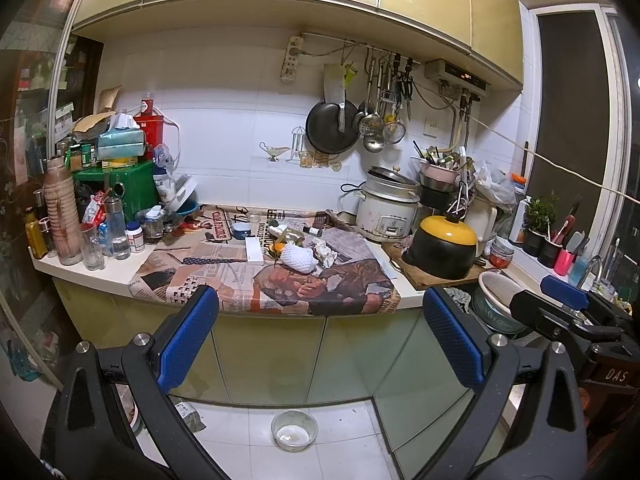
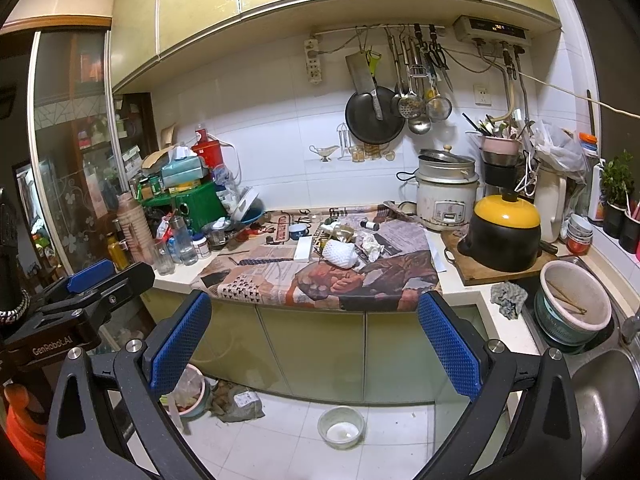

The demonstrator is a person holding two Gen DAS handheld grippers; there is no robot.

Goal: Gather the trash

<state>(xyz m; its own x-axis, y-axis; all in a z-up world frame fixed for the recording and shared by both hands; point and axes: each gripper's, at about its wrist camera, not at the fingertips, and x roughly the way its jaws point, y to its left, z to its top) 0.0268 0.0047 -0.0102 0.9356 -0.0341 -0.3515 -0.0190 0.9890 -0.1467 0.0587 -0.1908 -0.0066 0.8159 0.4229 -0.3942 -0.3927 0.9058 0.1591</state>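
Only a little writing reads: "GenRobot.AI" on the left claw's (image 1: 318, 336) body as seen from the right wrist, "DAS" on the right claw's (image 2: 316, 340) body as seen from the left, and scraps of headline on the newspaper (image 1: 224, 268) spread over the bench (image 1: 116, 270). Both claws stand wide apart and hold nothing, well short of the bench front and above the floor. The trash sits mid-newspaper: a white foam net (image 1: 298, 258), a crumpled tissue (image 1: 326, 254) just beside it, an orange peel (image 1: 278, 248) half hidden behind the net, and a flat white box (image 1: 254, 249) to their left. Jar and bottle labels at the bench's left end are too small to read. The newspaper hangs over the bench's front edge. A black pot (image 1: 442, 250) with a yellow lid stands on a board to the right, near the sink (image 2: 600, 392). A small bowl (image 1: 294, 430) rests on the floor tiles below.
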